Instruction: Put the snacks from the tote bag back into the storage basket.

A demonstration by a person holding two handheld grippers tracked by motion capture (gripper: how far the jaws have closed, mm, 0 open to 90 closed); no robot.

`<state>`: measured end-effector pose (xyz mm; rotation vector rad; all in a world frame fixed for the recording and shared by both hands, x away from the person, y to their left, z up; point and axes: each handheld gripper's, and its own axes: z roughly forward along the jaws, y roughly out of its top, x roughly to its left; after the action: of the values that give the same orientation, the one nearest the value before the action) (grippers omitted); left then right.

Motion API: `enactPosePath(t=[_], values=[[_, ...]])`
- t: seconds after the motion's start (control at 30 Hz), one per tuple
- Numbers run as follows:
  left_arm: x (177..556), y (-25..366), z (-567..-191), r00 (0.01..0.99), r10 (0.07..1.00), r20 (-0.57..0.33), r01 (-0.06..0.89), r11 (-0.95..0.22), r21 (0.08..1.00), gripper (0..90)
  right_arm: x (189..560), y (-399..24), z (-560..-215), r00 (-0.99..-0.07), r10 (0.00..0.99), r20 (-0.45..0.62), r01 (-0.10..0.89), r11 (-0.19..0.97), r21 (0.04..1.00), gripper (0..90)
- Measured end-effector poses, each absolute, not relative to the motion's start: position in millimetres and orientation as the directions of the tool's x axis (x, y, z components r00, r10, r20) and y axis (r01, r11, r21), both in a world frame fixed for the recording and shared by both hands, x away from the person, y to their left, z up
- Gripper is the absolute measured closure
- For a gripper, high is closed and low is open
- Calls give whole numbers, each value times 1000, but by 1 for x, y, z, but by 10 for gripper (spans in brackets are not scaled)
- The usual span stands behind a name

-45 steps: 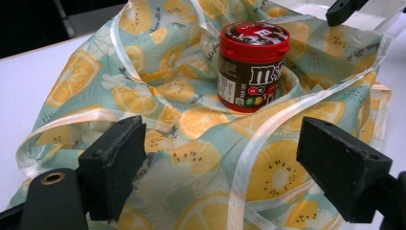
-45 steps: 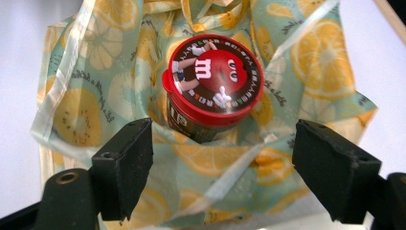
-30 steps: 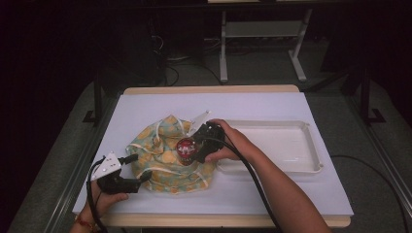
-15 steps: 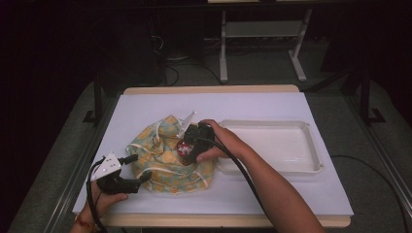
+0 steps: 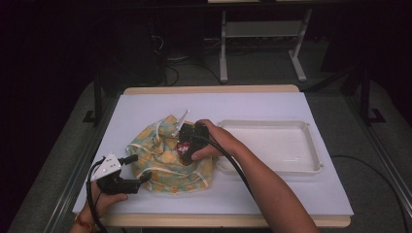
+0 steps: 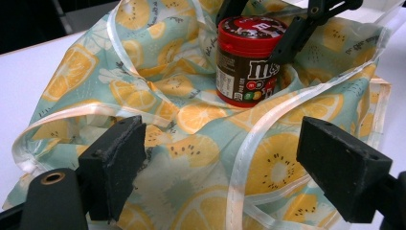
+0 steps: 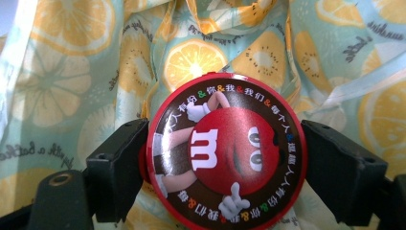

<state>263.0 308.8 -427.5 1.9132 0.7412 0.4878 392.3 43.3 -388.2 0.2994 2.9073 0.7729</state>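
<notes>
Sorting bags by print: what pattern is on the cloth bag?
Orange and lemon slices on pale teal, with cream trim on the bag; clearest in the left gripper view.

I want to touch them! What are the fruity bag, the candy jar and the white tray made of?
The fruit-print bag looks like soft woven cloth with shiny ribbon trim; it crumples and folds. The M&M's jar seems hard, glossy plastic with a red lid. The white tray looks like smooth moulded plastic, faintly see-through.

Jar (image 6: 249, 62) upright on cloth bag (image 5: 163, 155); tray (image 5: 311, 145) right of bag.
</notes>
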Motion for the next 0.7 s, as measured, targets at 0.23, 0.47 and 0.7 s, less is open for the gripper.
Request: enactPosePath(t=[0.23,0.47,0.7], values=[[263,308,-428,735,678,15,284,-328,901,168,395,48,-394,-975,219,-40,174,859,481,217],[263,309,-428,738,675,14,285,-330,900,168,393,49,-395,-974,223,-50,173,862,477,224],[263,308,-428,737,676,14,286,-331,899,168,392,51,-395,-973,223,-63,169,869,464,226]])
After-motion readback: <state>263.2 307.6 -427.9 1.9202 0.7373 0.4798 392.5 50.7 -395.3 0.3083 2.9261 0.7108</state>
